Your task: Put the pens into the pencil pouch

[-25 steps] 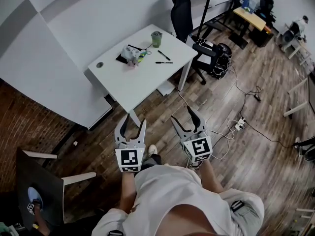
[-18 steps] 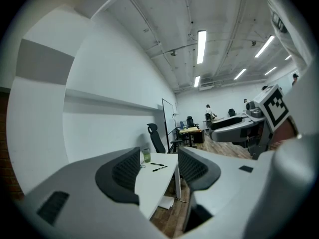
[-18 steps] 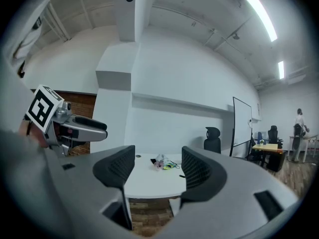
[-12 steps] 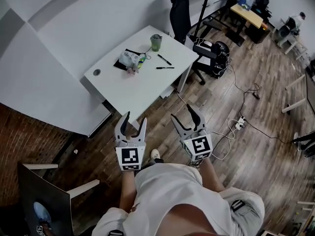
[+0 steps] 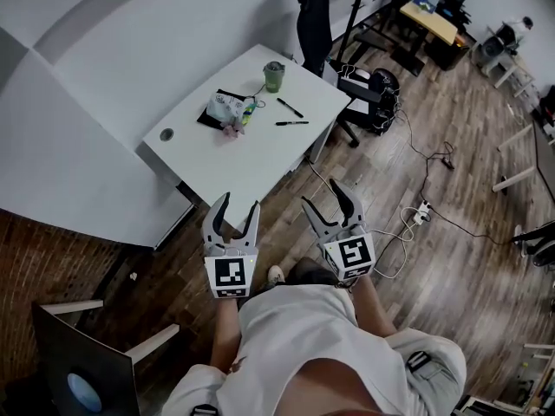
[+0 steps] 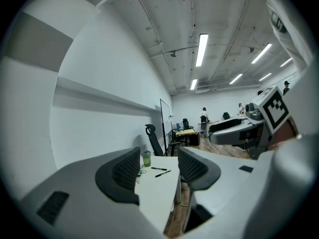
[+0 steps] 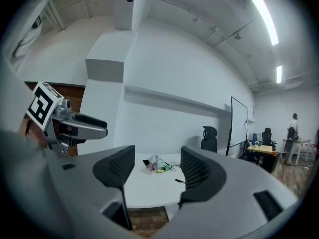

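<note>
Head view: left tongs [image 5: 237,208] and right tongs [image 5: 328,199] gape empty above the wooden floor [image 5: 434,258], well apart from the white rectangular counter [image 5: 234,159]; two slim black pens [image 5: 290,107] lie near the pale crumpled pencil pouch [image 5: 225,107].
Left gripper view: green lidded cup [image 6: 146,158] stands near the pens; a hasty reach may topple it.
Right gripper view: black office chair [image 7: 209,139] stands beside the counter; slim pens may roll from a loose pinch.

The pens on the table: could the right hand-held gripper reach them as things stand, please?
Probably not yet: the right hand-held gripper hangs open short of the table, the pens far across it; nothing blocks the way.
</note>
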{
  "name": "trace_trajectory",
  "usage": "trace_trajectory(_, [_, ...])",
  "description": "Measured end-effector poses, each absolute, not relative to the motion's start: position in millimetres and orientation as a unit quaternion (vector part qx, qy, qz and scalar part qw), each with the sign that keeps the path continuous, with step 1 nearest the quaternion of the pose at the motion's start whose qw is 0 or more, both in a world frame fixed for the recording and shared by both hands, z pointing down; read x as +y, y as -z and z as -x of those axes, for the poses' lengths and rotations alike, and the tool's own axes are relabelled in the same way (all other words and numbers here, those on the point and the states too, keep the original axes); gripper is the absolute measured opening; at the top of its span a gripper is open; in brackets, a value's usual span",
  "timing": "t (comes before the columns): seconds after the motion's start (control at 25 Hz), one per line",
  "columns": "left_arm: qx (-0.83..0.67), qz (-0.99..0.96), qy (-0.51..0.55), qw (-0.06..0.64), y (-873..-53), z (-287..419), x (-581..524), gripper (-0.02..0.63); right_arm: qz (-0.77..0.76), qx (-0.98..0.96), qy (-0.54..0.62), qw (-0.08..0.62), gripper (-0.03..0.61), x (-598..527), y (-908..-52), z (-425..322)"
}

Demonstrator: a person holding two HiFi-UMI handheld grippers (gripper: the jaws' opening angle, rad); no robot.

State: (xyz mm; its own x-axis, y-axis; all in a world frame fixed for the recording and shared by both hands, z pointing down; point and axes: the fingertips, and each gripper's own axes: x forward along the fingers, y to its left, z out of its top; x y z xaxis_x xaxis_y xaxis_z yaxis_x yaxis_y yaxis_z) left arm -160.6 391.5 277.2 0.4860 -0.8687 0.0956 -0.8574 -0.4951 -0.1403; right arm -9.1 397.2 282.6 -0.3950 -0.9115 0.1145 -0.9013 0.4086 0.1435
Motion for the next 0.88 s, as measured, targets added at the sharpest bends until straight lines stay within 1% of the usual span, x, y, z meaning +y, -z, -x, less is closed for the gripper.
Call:
trace_trajectory(0.48, [0.491,0.867,0.073,0.037,-282.4,162.3,329.2,0.236,-0.551,-0.829,0.028,0.093,0.288,336.9,-289.2,13.4])
trace_trajectory(0.88, [0.499,0.862,0.077,0.037,-281.7,148.9,267.1,0.236,-0.545,-0.833,0.021,0.091,0.288,271.5,-291.1,-0.1])
